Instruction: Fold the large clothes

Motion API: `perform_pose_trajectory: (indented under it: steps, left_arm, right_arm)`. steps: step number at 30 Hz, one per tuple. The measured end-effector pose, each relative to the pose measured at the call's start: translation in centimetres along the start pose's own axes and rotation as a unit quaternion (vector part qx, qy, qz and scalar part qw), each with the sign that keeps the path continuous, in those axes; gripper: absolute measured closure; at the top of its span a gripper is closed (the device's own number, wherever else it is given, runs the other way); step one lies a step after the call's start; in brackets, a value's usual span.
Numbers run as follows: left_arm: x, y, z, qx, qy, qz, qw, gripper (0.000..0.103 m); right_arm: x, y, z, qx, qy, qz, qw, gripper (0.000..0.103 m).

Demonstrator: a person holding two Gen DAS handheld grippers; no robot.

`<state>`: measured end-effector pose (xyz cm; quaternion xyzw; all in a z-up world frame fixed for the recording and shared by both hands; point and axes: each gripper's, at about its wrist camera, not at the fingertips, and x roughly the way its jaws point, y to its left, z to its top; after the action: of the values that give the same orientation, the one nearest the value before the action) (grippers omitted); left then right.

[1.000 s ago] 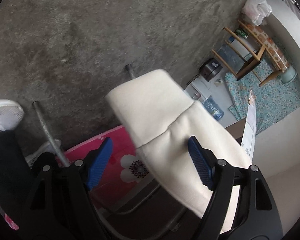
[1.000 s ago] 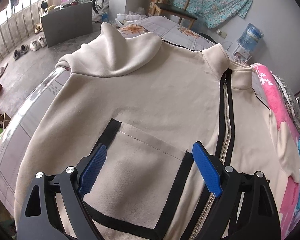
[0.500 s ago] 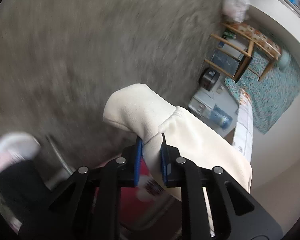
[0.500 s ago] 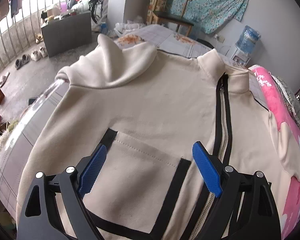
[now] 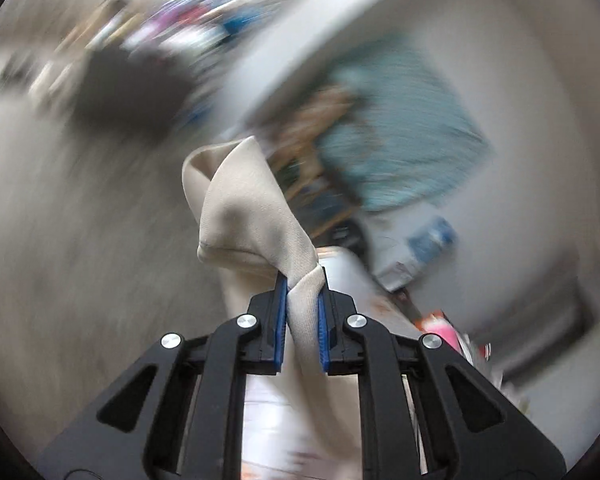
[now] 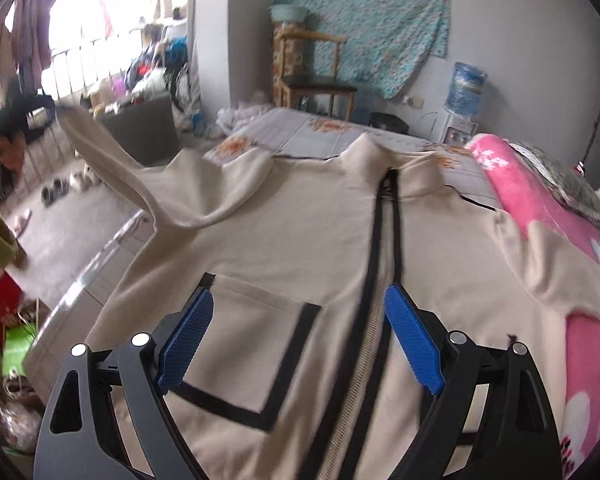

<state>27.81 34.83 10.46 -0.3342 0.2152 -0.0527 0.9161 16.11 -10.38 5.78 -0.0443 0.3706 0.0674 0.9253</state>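
the cream jacket lay spread face up on the bed. the left gripper pinched its sleeve cuff, lifted off the jacket's left side; the right gripper hovered wide open above the chest pocket. the thin pinch could slip, dropping the sleeve off the bed.

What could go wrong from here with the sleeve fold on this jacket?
1. The left gripper pinches only a bunched bit of sleeve near the cuff; a fast swing may pull it out.
2. The raised sleeve drags the shoulder, which could wrinkle the jacket or shift it toward the bed edge.
3. The right gripper hangs open above the pocket, pinning nothing.
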Motion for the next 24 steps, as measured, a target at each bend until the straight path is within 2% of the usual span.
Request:
perform_pose_trajectory:
  steps: [2,3,5,6,8,9,10,11,12,13,15,17,20,21,22,24]
  left_arm:
    - [-0.9,-7.6,-0.6,0.063,0.005,-0.055,0.9965,0.091]
    - [-1.1,-11.8,-1.5,0.095,0.018,-0.088,0.9914,0.091]
    - [-0.8,-17.6,-3.6,0.138,0.044,-0.131,0.9808,0.091]
    - [-0.3,-21.4,-5.7,0.167,0.069,-0.158,0.9709,0.090]
    - [1.0,-25.6,-9.1,0.193,0.113,-0.187,0.9566,0.089]
    - [2.2,-27.9,-12.0,0.210,0.155,-0.202,0.9440,0.086]
    - [3.3,-29.2,-14.4,0.222,0.188,-0.210,0.9334,0.085]
    - [4.2,-30.1,-16.7,0.233,0.222,-0.215,0.9222,0.074]
    - [5.3,-30.6,-19.3,0.245,0.262,-0.213,0.9087,0.059]
    - [5.7,-30.5,-21.3,0.254,0.287,-0.207,0.9001,0.055]
    - [5.8,-29.6,-24.0,0.265,0.311,-0.194,0.8918,0.053]
    - [5.1,-28.1,-24.6,0.258,0.315,-0.191,0.8931,0.052]
    - [2.9,-24.3,-24.3,0.239,0.293,-0.166,0.9106,0.050]
    - [2.1,-22.6,-23.7,0.238,0.283,-0.143,0.9180,0.050]
    - [1.1,-21.3,-24.7,0.241,0.277,-0.122,0.9219,0.050]
    - [1.3,-18.7,-24.4,0.242,0.269,-0.079,0.9289,0.050]
  right_arm:
    - [-1.5,-1.3,-0.6,0.012,-0.011,-0.004,1.000,0.018]
    - [-2.5,-2.3,-1.0,0.023,-0.017,-0.007,1.000,0.018]
    - [-4.0,-4.0,-1.7,0.042,-0.025,-0.010,0.999,0.018]
    - [-5.0,-5.0,-2.2,0.054,-0.032,-0.013,0.998,0.018]
    - [-6.6,-6.7,-3.3,0.073,-0.042,-0.023,0.996,0.018]
    - [-7.4,-7.5,-3.8,0.080,-0.046,-0.029,0.995,0.018]
    - [-7.8,-8.1,-4.2,0.086,-0.048,-0.033,0.995,0.018]
    - [-8.2,-8.8,-4.7,0.091,-0.048,-0.038,0.994,0.018]
    - [-8.5,-9.7,-5.3,0.099,-0.044,-0.042,0.993,0.018]
    - [-8.7,-10.5,-5.8,0.107,-0.039,-0.045,0.993,0.018]
    - [-8.9,-12.4,-7.0,0.128,-0.025,-0.039,0.991,0.017]
    - [-8.8,-13.8,-7.4,0.143,-0.013,-0.031,0.989,0.017]
    - [-8.2,-16.1,-7.2,0.158,0.007,-0.010,0.987,0.017]
    - [-7.8,-16.5,-6.8,0.162,0.012,0.000,0.987,0.017]
    - [-7.4,-17.2,-6.2,0.171,0.018,0.020,0.985,0.018]
    - [-6.5,-18.5,-5.3,0.190,0.026,0.048,0.980,0.018]
